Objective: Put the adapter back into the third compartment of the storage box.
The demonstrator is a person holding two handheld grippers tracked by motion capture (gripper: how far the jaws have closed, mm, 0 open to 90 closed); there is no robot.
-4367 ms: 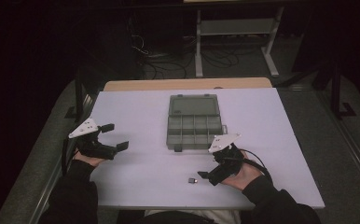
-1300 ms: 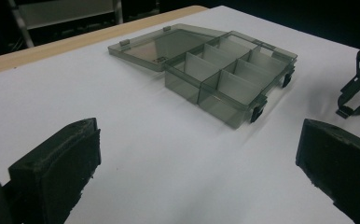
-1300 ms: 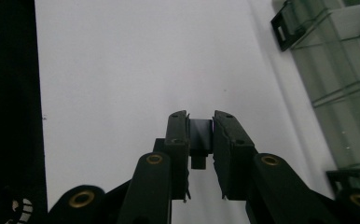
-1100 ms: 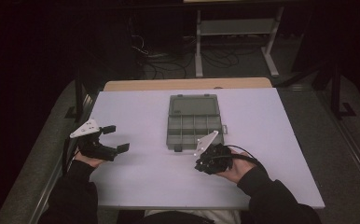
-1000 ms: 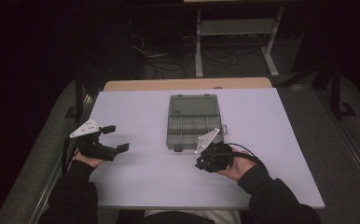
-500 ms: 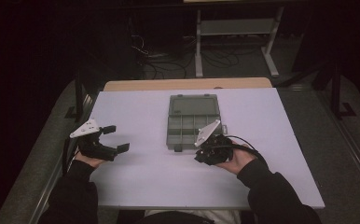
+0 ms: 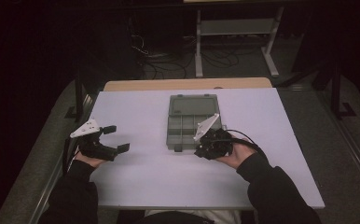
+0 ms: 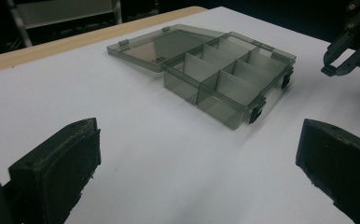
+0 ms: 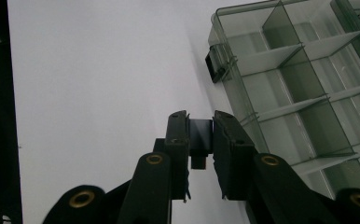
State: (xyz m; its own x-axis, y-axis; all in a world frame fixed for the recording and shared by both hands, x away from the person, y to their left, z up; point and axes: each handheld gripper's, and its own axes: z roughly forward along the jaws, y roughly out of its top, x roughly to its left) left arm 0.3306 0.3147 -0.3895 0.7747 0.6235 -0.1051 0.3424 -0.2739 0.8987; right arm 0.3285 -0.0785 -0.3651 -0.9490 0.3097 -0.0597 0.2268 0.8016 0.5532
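Observation:
A clear grey compartment box (image 7: 183, 122) lies open in the middle of the white table (image 7: 141, 177), its lid (image 7: 192, 104) flat behind it. My right gripper (image 7: 199, 152) hovers at the box's front right corner, shut on a small dark block (image 9: 200, 134) pinched between its pads. In the right gripper view the box (image 9: 299, 84) lies just right of the jaws, and its compartments look empty. My left gripper (image 7: 116, 138) rests at the table's left side, open with nothing between its fingers (image 8: 59, 170). In the left gripper view, the box (image 8: 225, 70) and the right gripper (image 8: 341, 65) are farther off.
A wooden strip (image 7: 187, 84) runs along the table's far edge. Behind it are a metal stand (image 7: 234, 32) and cables on the dark floor. Bare white tabletop lies between the two hands and along the front edge.
A small piece that lay on the table by the right gripper is gone from there. The right gripper has moved away from the front edge up to the box. The left gripper has stayed put.

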